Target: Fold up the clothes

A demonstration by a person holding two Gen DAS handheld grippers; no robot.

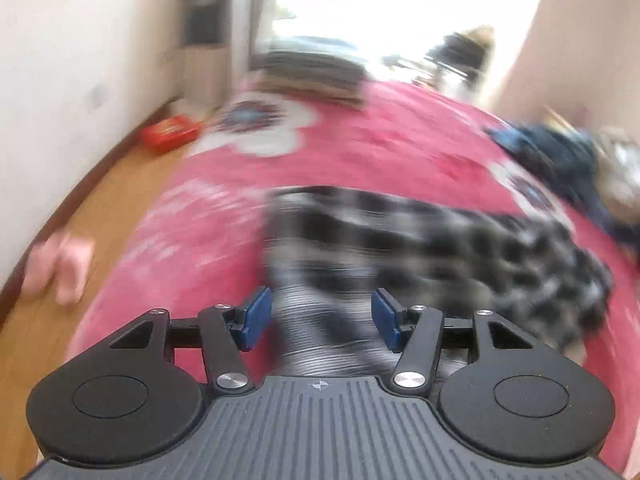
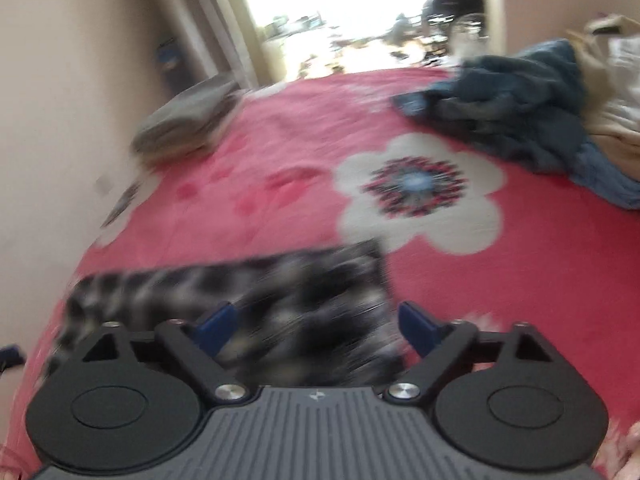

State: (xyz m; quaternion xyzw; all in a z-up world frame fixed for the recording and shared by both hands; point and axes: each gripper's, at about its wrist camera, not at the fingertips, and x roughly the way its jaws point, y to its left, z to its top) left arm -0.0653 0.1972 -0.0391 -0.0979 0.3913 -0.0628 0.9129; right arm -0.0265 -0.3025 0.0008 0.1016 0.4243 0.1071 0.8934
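Checked garment (image 1: 420, 240) on pink bedspread (image 1: 380, 148), beneath both open jaws

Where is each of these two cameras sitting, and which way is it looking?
Left wrist view: sits on the left gripper, looking forward and down past its blue pads, which stand apart, at the checked garment on the pink bedspread.
Right wrist view: sits on the right gripper, jaws wide with nothing between them, above the same garment; a sliver of what may be a hand shows at the lower right edge.
Both share: the garment, the bedspread, the blue clothes pile, the grey folded stack and the bright doorway.
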